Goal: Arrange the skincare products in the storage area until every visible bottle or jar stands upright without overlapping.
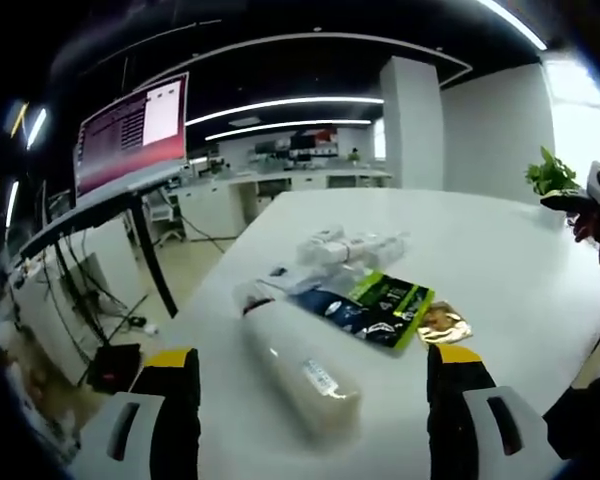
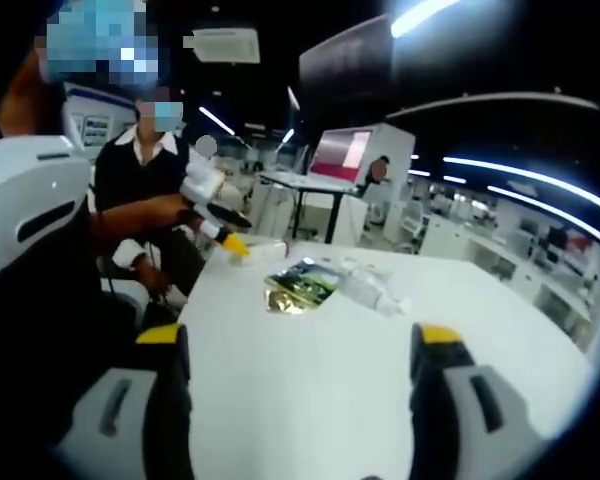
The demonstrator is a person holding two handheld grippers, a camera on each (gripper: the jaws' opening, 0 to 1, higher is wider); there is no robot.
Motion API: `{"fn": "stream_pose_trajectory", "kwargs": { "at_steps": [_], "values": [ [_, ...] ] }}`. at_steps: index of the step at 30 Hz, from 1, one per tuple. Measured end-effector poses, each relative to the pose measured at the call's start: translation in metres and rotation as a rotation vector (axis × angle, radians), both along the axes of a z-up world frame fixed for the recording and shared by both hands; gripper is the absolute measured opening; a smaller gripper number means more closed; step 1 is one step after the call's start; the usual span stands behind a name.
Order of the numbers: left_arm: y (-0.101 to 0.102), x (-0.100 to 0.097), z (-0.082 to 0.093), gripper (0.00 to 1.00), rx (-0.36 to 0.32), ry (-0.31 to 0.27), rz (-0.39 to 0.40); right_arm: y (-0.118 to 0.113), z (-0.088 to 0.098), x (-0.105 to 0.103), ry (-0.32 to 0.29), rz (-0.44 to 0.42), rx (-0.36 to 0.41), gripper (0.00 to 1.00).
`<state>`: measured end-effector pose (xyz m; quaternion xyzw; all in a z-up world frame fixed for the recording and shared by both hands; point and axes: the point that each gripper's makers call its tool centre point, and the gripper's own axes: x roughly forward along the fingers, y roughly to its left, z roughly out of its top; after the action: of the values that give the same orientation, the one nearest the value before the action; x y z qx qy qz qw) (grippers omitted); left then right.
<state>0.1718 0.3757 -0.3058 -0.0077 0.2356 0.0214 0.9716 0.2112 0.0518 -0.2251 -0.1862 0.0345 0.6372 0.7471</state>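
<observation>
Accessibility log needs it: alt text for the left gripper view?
A pale bottle lies on its side on a white table between the open left tool; beyond it lie dark and green sachets and more white bottles.

An open-plan office or lab (strip lights (image 1: 280, 103), monitor (image 1: 132, 132), desks (image 1: 280, 182)).

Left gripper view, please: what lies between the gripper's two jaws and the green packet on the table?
A white bottle lies on its side there, reaching from near the jaws' gap toward the green packet on the white table.
</observation>
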Motion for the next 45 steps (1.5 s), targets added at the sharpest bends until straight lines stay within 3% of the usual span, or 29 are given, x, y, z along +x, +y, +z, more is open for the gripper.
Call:
{"fn": "stream_pose_trajectory", "kwargs": {
  "at_steps": [29,45],
  "values": [
    [0.010,0.022,-0.006,0.89,-0.005,0.053,0.011,0.047,-0.008,0.007,0.018,0.097,0.005,0.90],
    [0.023,0.032,-0.019,0.85,-0.009,0.122,0.032,0.073,-0.011,0.010,0.032,0.156,0.010,0.89]
  ]
}}
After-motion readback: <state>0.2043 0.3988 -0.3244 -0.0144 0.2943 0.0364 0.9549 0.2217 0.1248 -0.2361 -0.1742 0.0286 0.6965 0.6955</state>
